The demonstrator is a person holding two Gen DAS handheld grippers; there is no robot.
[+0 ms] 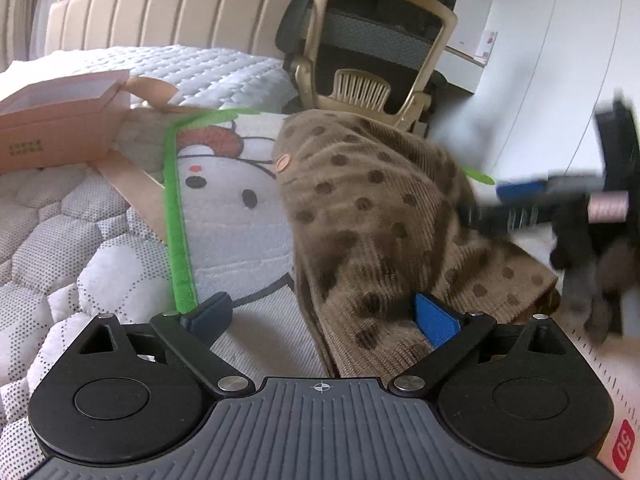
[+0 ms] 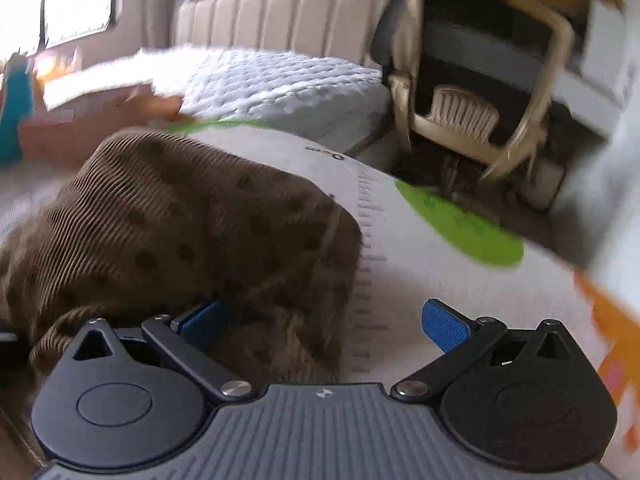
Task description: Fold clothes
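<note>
A brown corduroy garment [image 1: 384,216] with dark dots lies bunched on a white cartoon mat [image 1: 236,240] with a green border. My left gripper [image 1: 322,316] stands wide open low over the mat. The garment's near edge lies between its fingers, and the right pad [image 1: 436,320] rests over the cloth without pinching it. The right gripper [image 1: 504,204] comes in blurred from the right, at the garment's far side. In the right wrist view, the right gripper [image 2: 322,320] is also wide open, with a corner of the garment [image 2: 192,232] by its left finger.
A pink cardboard box [image 1: 60,128] sits at the mat's far left on the quilted mattress [image 1: 192,68]. An office chair [image 1: 372,52] stands beyond the bed's edge, by the padded headboard [image 1: 160,12]. Ruler marks [image 2: 368,256] run along the mat to the right of the garment.
</note>
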